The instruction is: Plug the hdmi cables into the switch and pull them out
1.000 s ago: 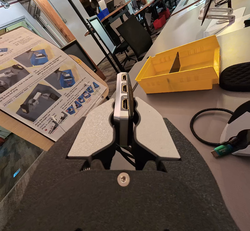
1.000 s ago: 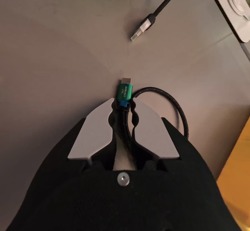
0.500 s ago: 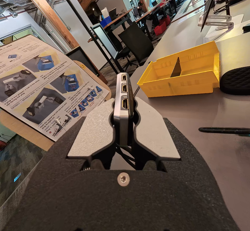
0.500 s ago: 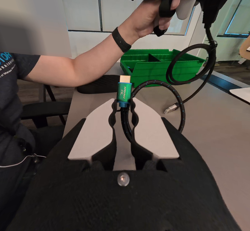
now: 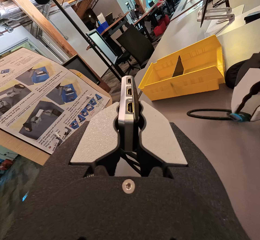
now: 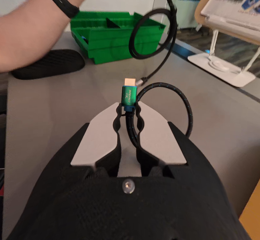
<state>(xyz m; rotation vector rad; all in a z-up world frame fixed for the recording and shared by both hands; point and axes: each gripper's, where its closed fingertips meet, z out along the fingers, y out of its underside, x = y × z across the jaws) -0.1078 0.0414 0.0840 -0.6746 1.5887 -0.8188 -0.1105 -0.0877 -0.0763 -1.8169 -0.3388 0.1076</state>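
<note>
Holding switch [image 5: 127, 115] on edge, your left gripper [image 5: 128, 110] pinches it, three ports facing 12 o'clock, all empty. Your right gripper [image 6: 128, 106] clamps green HDMI plug [image 6: 129, 96] at collar, tip free, above worktop [image 6: 56, 106]. Risk: plug tilts in grip, jams port edge; braided cable loop [image 6: 188, 106] at 3 o'clock could snag.

- Left tool [image 5: 128, 105] has the switch [image 5: 128, 99] clamped on edge, ports facing forward.
- Poster [image 5: 42, 99] sits off to its left, bin [image 5: 182, 84] ahead-right on the tabletop [image 5: 211, 141].
- Right tool [image 6: 128, 105] pinches the plug [image 6: 128, 96], tip sticking forward, cable [image 6: 182, 106] looping off right.
- Second bin [image 6: 112, 43] is behind it, pad [image 6: 49, 64] to that bin's left, stand [image 6: 225, 70] far right.
</note>
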